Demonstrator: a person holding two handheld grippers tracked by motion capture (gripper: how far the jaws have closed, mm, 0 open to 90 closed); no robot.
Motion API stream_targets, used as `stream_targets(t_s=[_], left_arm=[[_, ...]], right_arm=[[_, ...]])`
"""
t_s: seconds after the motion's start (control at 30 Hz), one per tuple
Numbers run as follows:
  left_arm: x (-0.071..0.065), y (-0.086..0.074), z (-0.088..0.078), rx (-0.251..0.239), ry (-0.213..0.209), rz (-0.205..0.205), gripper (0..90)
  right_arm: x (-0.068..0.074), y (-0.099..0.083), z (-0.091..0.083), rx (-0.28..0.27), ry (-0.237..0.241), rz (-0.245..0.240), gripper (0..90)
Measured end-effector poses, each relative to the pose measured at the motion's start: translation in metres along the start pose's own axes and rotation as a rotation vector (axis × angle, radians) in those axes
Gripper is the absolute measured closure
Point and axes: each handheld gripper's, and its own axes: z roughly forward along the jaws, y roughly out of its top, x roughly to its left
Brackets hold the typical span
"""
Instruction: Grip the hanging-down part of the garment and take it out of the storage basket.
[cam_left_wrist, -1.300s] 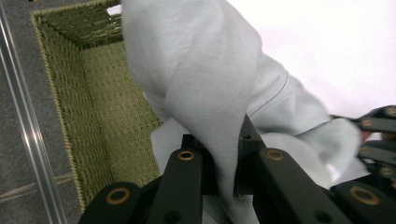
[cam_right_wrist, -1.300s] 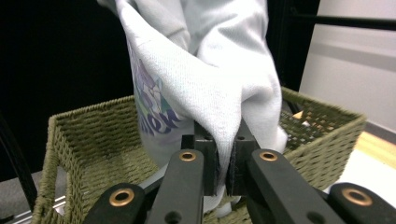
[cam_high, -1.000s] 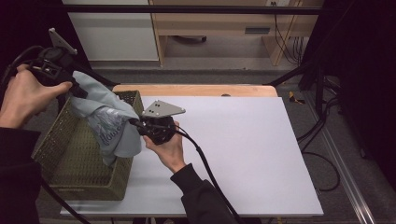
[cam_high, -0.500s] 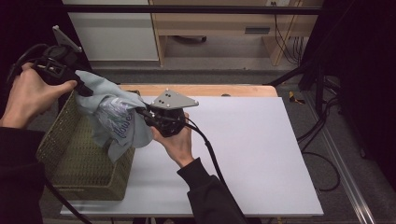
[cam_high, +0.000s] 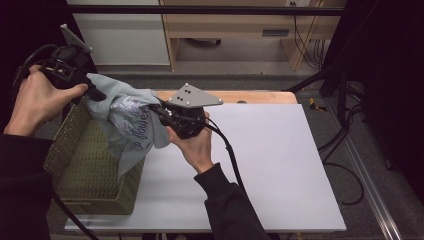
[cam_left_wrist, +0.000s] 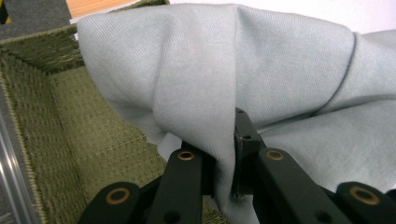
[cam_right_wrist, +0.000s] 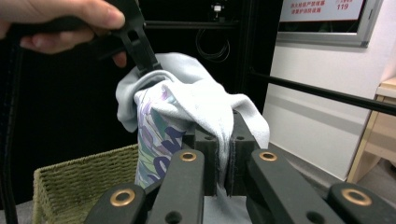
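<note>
While both hands hold it up, the pale grey-blue cotton garment with a printed front (cam_high: 131, 125) hangs over the near right corner of the olive-green woven basket (cam_high: 85, 165), its lower edge draping down the basket's right wall. Above the basket's far left side, the left gripper (cam_high: 97, 93) has its jaws closed tight on a fold of the cloth. Just right of the basket, the right gripper (cam_high: 155, 108) is likewise clamped on another fold.
</note>
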Motion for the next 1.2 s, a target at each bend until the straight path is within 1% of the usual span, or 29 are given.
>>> stream_targets(t_s=[0.17,0.23,0.37,0.53,0.67,0.8,0.97,1.13,1.2], left_arm=[[-0.005,0.002,-0.001,-0.007,-0.025,0.013,82.6],[-0.008,0.003,-0.001,-0.011,-0.027,0.019,82.6],[-0.013,0.006,-0.002,-0.013,-0.034,0.028,82.6],[-0.018,0.008,-0.004,-0.016,-0.030,0.040,82.6],[-0.020,0.009,-0.005,-0.023,-0.027,0.038,82.6],[-0.021,0.009,-0.005,-0.026,-0.034,0.040,82.6],[-0.024,0.011,-0.004,-0.028,-0.039,0.044,82.6],[-0.024,0.011,-0.004,-0.028,-0.029,0.043,82.6],[-0.024,0.011,-0.003,-0.021,-0.020,0.043,82.6]], right_arm=[[-0.001,0.011,-0.007,-0.026,-0.009,-0.007,86.6],[-0.002,0.015,-0.009,-0.032,-0.013,-0.006,86.6],[-0.002,0.023,-0.013,-0.041,-0.027,-0.026,86.6],[-0.003,0.030,-0.017,-0.048,-0.039,-0.026,86.6],[-0.004,0.031,-0.019,-0.044,-0.042,-0.028,86.5],[-0.007,0.032,-0.019,-0.038,-0.046,-0.027,86.5],[-0.010,0.037,-0.019,-0.040,-0.057,-0.032,86.5],[-0.010,0.037,-0.019,-0.034,-0.058,-0.035,86.4],[-0.010,0.032,-0.020,-0.031,-0.052,-0.033,86.4]])
